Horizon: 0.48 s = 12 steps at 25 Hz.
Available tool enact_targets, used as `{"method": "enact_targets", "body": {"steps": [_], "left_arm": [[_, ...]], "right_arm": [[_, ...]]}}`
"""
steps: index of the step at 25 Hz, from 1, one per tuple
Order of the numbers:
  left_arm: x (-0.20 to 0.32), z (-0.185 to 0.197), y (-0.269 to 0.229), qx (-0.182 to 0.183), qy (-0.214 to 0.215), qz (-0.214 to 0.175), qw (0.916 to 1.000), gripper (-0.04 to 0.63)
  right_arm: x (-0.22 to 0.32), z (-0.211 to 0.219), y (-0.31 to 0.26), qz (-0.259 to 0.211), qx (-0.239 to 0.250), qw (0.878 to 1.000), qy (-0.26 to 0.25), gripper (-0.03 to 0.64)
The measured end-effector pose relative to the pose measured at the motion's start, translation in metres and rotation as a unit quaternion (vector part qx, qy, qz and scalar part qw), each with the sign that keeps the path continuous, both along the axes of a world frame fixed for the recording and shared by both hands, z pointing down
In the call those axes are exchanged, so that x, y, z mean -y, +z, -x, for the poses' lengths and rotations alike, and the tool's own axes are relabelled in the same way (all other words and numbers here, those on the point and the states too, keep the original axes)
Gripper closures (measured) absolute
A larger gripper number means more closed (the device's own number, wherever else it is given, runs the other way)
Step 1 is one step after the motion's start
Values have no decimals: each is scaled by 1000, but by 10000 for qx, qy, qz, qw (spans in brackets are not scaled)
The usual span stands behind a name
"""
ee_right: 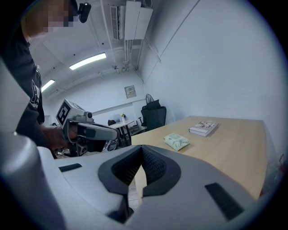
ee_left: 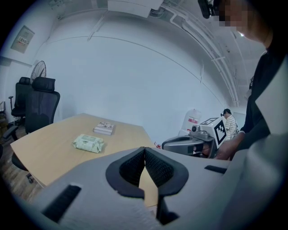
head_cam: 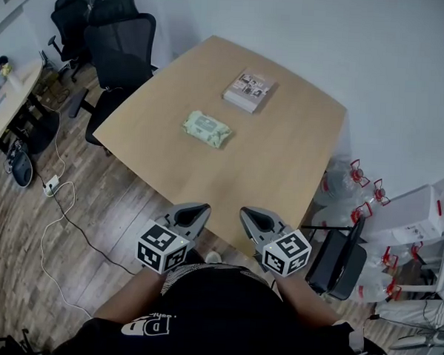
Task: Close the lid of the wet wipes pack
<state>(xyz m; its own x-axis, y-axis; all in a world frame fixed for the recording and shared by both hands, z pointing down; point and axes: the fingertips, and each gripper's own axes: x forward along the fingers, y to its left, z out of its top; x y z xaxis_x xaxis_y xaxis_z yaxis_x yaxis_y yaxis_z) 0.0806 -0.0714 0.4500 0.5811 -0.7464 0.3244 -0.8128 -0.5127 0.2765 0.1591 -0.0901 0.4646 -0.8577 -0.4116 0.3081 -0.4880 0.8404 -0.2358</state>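
Wipes pack (head_cam: 207, 128): soft, pale green rectangular pouch, lay flat mid-table, well ahead of both grippers and touching neither. Left gripper (head_cam: 196, 211) and right gripper (head_cam: 250, 214) hung side by side at the table's near edge, each with its ribbed black jaws pressed together on nothing. Table (head_cam: 282, 169): smooth light wood, rounded corners, open surface between pack and jaws. Book (head_cam: 249, 90) lay beyond the pack. Black mesh chairs (head_cam: 123, 45) stood at the far left corner.
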Motion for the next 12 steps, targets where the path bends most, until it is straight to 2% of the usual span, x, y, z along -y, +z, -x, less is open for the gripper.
{"method": "enact_targets", "body": {"steps": [12], "left_arm": [[-3, -2, -4, 9, -39, -57, 10000, 577]], "right_arm": [[-5, -4, -3, -51, 7, 10000, -31, 612]]}}
